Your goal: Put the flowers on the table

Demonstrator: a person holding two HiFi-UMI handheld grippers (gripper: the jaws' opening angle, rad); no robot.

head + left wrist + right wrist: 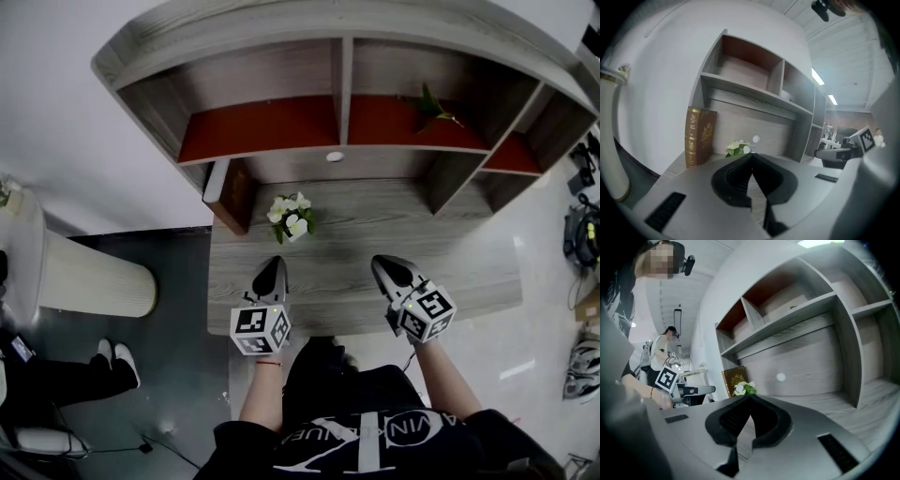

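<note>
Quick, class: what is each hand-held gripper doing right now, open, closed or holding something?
Left hand-held gripper: closed, jaws meeting at the tips, holding nothing.
Right hand-held gripper: closed, holding nothing.

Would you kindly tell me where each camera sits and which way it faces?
Head view: on the head, facing down at the table; left gripper, right gripper, forearms show.
Left gripper view: on that gripper, facing book and shelf; its shut fingers show.
Right gripper view: likewise, facing the shelf; shut fingers show.
All share the flowers.
</note>
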